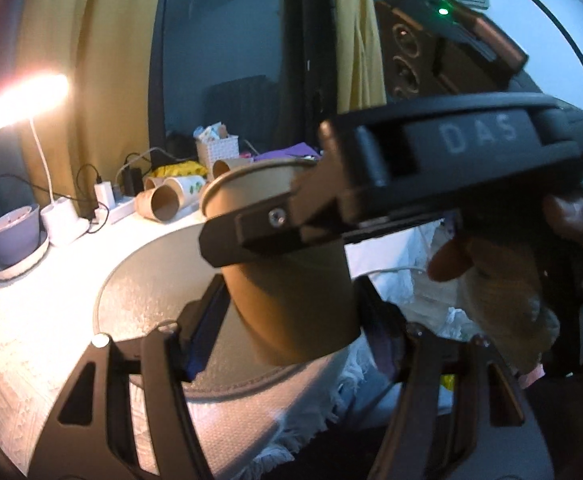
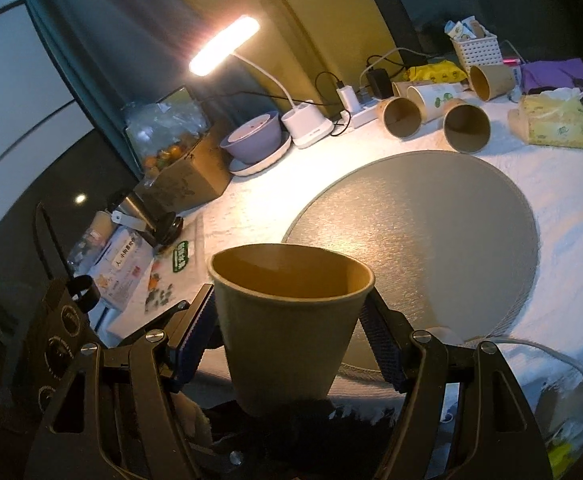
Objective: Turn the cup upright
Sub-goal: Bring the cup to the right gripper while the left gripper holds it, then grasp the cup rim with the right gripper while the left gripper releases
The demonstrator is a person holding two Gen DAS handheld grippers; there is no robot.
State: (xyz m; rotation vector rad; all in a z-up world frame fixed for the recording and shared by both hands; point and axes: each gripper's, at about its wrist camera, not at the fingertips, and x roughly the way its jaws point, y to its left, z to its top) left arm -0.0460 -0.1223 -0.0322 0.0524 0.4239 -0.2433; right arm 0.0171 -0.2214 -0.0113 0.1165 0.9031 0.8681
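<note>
A brown paper cup (image 2: pixel 287 328) is upright, mouth up, held above the near edge of the round grey mat (image 2: pixel 431 240). My right gripper (image 2: pixel 289 340) is shut on the cup's sides. In the left wrist view the same cup (image 1: pixel 291 300) sits between my left gripper's (image 1: pixel 287 320) fingers, and the right gripper (image 1: pixel 275 224) crosses in front of it near the rim. The left fingers flank the cup; whether they press on it I cannot tell.
Several paper cups (image 2: pixel 465 128) lie on their sides at the back of the white-clothed table (image 2: pixel 251 208). A lit desk lamp (image 2: pixel 223 46), a purple bowl (image 2: pixel 251 140), a power strip (image 2: pixel 359 114), a tissue pack (image 2: pixel 555 120) and a white basket (image 2: pixel 477 50) stand around the mat.
</note>
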